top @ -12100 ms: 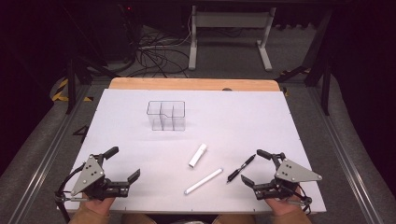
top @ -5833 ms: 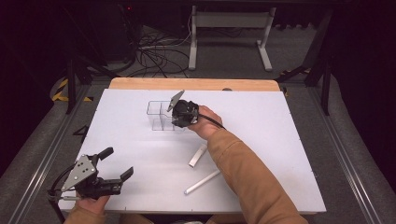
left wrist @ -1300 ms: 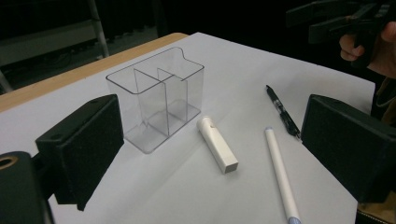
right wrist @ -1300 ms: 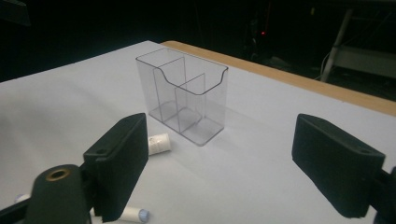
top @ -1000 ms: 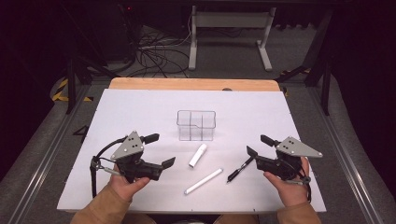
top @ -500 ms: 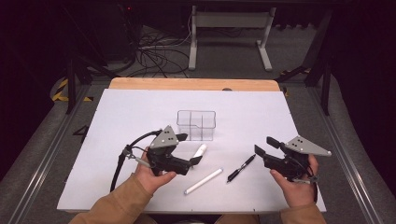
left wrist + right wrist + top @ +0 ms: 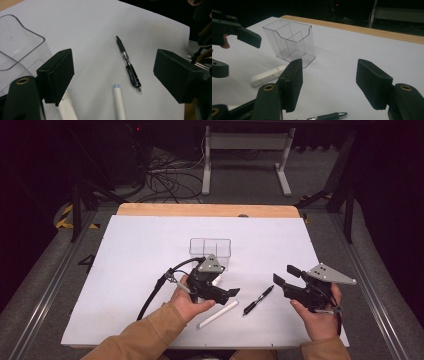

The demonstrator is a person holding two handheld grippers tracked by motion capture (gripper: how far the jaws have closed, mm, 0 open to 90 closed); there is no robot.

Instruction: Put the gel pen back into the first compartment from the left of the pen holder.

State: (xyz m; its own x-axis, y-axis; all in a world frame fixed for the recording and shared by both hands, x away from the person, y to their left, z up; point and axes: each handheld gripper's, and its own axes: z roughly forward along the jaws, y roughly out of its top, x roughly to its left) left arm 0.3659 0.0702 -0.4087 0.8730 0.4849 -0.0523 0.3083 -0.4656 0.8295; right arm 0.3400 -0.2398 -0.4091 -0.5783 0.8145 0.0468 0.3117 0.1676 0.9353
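Hovering low over the white surface, the left gripper is seen just in front of the clear organizer. Its jaws stand apart with nothing pressed between them, though they have just been closing somewhat. In the left gripper view a long white marker lies between the jaws, untouched, and a short white stick sits half hidden under the near jaw. A black pen lies beyond, nearer the far jaw.

The right gripper is held to the right of the pen, jaws released and empty. In the right gripper view the organizer stands upright, its compartments empty, with the short white stick just in front of its base.

Judged step: a pick of one white item by the left gripper is being lined up.

Risks noted:
- The two white items lie near each other; a closure here could catch both, or clip the wrong one, because the near jaw sits over the short stick.
- A round marker may be rolled away if only one jaw meets it first.
- The organizer stands near the left gripper; being light and clear, it could be nudged or tipped by the gripper body or the trailing cable.
- The pen could be knocked if the far jaw swings wide.
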